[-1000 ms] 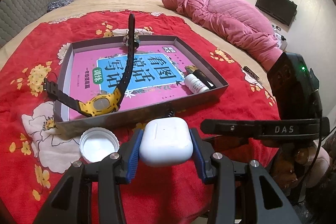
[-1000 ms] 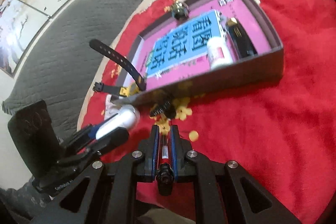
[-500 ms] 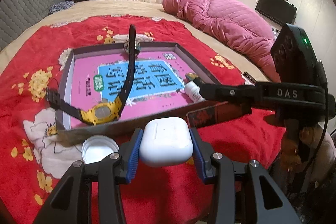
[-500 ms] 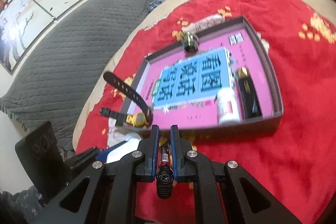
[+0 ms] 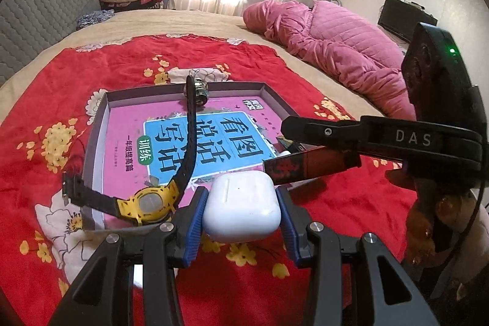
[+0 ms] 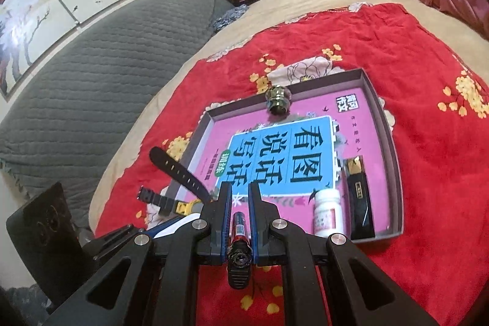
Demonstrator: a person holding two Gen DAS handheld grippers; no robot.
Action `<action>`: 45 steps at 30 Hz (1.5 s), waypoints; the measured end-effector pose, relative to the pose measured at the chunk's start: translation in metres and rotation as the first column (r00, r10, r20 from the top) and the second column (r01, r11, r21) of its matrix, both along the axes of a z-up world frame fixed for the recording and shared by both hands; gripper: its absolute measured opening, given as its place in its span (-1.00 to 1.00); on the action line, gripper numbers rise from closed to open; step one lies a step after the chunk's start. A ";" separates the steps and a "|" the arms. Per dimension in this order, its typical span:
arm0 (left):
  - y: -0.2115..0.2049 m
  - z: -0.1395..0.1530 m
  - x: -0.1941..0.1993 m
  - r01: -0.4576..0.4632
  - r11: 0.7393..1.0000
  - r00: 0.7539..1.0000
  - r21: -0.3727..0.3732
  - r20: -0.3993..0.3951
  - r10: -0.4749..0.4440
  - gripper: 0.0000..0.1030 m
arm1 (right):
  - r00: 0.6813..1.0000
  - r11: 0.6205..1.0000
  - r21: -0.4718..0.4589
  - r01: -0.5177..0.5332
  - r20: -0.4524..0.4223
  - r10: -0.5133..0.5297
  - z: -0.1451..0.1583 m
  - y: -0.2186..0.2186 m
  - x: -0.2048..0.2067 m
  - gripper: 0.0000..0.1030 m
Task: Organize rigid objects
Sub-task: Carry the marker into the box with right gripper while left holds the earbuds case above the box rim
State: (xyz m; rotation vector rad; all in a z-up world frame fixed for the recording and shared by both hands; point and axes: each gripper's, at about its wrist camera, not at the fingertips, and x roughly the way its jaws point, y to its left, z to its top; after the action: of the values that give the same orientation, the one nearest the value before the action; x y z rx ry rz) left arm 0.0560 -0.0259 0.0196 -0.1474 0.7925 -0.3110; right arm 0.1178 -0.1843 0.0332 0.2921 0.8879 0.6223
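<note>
- A red blanket (image 5: 232, 63) with yellow and white flowers covers the bed, and a shallow grey tray (image 5: 94, 130) lies on it.
- At the tray's left near corner, a yellow watch (image 5: 149, 203) rests on the rim; one black strap hangs out over the blanket, the other stands up over the tray.
- A pink and blue book (image 6: 284, 155) lies flat on the tray's floor, filling most of it.
- A small round metal piece (image 6: 277, 99) sits at the tray's far wall.
- The left gripper (image 5: 241, 211) stands about half open, its blue pads pressed on both sides of a white earbud case (image 5: 243, 205), held above the tray's near edge.
- The right gripper (image 6: 239, 197) is closed tight on a slim red and black lighter (image 6: 240, 237), which lies lengthwise between its fingers; in the left view it reaches across from the right, over the tray's near right corner.
- In the tray's right part, a small white bottle (image 6: 327, 213) lies on its side, with a black and gold bar (image 6: 359, 194), a lighter perhaps, just beside it along the right wall.
- A pink quilt (image 5: 330, 42) lies bunched on the bed's far right.
</note>
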 end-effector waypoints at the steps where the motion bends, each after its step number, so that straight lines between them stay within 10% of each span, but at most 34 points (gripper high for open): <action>1: 0.000 -0.001 0.003 -0.002 1.000 1.000 -0.001 -0.001 0.002 -0.13 | 1.000 1.000 -0.002 0.004 0.001 -0.004 0.000 0.000 0.002 -0.79; 45: -0.016 -0.038 0.048 -0.011 0.998 0.997 0.063 -0.078 0.016 -0.13 | 0.997 0.996 -0.053 0.078 -0.017 -0.079 -0.048 -0.018 0.027 -0.79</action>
State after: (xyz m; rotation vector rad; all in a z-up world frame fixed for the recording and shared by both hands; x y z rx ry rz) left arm 0.1043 -0.0420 -0.0184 -0.1067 0.8773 -0.2684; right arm 0.1450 -0.2026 -0.0147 0.2846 0.9056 0.5233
